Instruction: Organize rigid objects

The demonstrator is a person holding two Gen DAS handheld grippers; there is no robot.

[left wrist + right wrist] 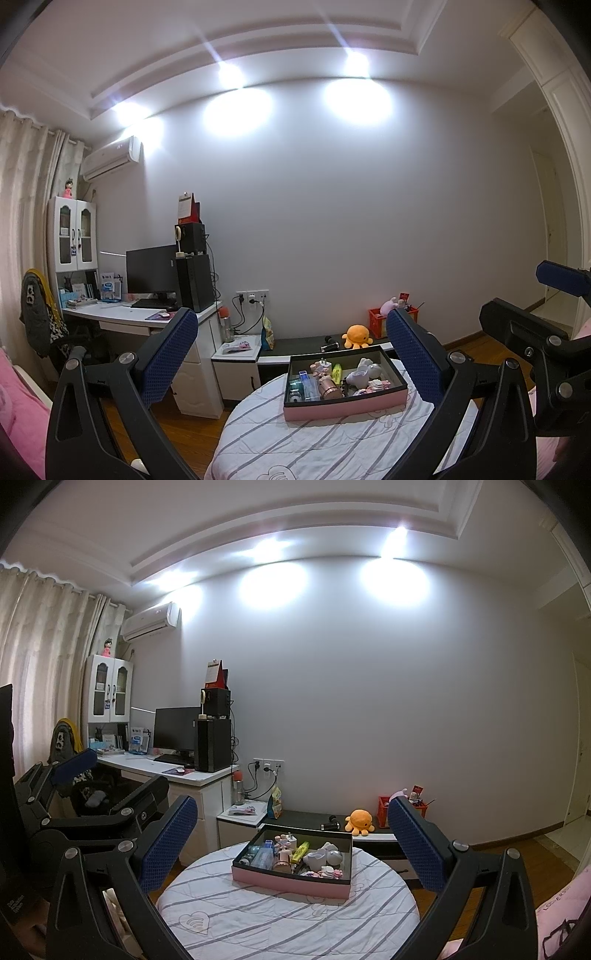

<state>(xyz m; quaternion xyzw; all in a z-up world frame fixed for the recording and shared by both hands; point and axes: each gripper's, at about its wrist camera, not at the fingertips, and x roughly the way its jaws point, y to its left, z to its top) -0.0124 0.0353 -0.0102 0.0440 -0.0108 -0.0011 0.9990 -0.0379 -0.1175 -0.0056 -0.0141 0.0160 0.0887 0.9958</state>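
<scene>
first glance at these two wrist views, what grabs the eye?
The pink box packed with small trinkets, sitting on the round table with a striped white cloth, centred ahead of both grippers. Both grippers hang open and empty: the left gripper and the right gripper frame the box with their blue fingers. Behind, an orange octopus plush sits on the low dark bench by the wall.

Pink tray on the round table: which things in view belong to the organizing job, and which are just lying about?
Job:
- pink tray with small items
- left gripper, open
- right gripper, open

Lying about:
- orange plush octopus
- red crate
- monitor
- desk
- air conditioner
</scene>
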